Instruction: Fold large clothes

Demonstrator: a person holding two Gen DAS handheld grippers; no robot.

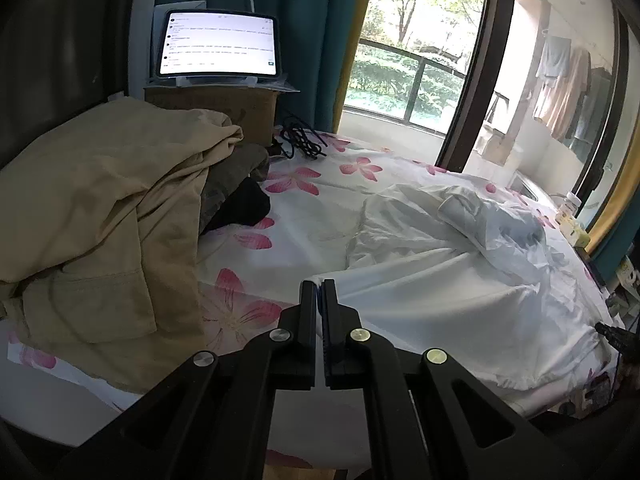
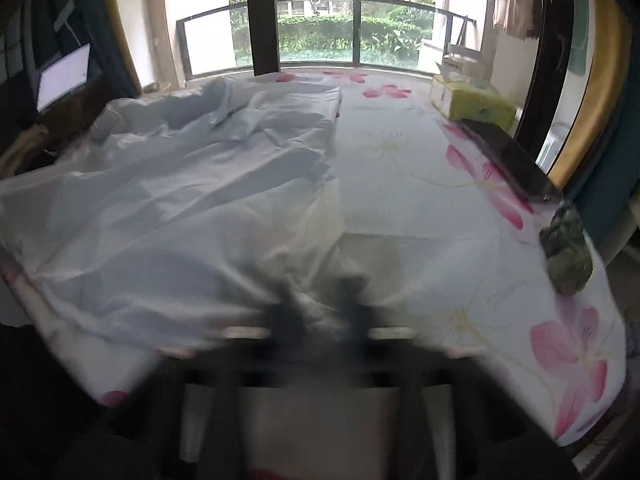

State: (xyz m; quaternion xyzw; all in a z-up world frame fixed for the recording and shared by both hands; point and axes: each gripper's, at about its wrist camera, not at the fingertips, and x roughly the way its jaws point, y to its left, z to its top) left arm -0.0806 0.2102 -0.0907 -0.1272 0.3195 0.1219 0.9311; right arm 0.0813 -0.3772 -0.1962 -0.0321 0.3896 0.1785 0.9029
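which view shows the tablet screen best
The left wrist view: the tablet stands sharp and lit on a cardboard box, nearly facing the camera. The right wrist view catches it only as a small, blurred bright patch at the left edge.

large white garment (image 1: 440, 280), crumpled and partly spread, near edge on the pink-flowered sheet (image 1: 320, 184)

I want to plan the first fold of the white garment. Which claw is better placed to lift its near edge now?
Probably left. The left claw is shut on the near hem of the crumpled white cloth garment, sharply seen. The right claw is at the hem too, but blur hides its grip.
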